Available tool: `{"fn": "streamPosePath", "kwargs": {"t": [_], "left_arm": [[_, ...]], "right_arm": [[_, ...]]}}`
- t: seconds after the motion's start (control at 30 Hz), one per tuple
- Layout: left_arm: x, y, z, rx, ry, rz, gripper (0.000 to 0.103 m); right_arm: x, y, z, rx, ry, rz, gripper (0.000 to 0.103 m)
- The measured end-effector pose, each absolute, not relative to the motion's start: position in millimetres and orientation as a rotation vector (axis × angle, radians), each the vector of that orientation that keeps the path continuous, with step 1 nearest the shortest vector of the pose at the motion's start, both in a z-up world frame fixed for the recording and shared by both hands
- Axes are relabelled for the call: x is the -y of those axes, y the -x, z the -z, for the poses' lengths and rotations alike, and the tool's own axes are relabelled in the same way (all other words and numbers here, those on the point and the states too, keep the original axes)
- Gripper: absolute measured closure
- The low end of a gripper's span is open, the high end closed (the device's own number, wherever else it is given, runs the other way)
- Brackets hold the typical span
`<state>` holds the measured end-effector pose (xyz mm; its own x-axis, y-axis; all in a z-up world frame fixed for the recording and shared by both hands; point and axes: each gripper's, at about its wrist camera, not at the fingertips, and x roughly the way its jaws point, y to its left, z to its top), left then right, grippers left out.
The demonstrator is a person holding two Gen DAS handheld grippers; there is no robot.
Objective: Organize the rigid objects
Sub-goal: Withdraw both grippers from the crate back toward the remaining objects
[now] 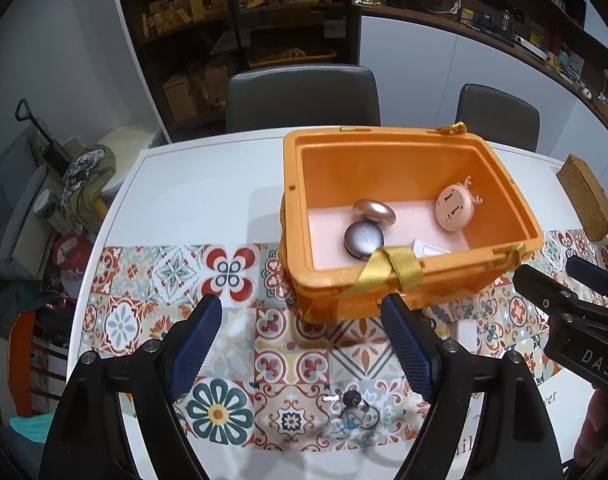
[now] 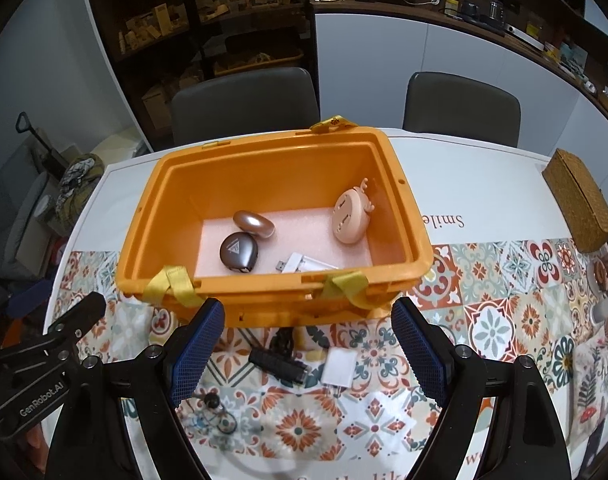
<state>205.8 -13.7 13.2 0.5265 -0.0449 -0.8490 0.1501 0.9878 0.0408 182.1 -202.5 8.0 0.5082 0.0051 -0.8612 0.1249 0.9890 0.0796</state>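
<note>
An open orange box with gold ribbons stands on the patterned table runner. Inside lie a rose-gold oval case, a dark round case, a peach deer-shaped disc and a white USB stick. In front of the box lie a black ridged gadget, a white card and a key ring. My left gripper is open and empty above the runner. My right gripper is open and empty over the black gadget.
A woven box sits at the table's right edge. Two grey chairs stand behind the table, with shelves beyond. Clutter lies on the floor at the left. A cup and other items crowd the right edge in the right wrist view.
</note>
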Motion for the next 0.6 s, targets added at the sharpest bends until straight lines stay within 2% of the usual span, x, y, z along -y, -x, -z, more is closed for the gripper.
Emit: {"fn": "streamPosePath", "kwargs": {"t": [0.6], "left_arm": [[14.6,-177.5,33.4,-1.122,-0.105,0.138,0.021]], "right_arm": [[200.9,-148.1,26.6,-1.094,-0.145,0.059,0.018]]}}
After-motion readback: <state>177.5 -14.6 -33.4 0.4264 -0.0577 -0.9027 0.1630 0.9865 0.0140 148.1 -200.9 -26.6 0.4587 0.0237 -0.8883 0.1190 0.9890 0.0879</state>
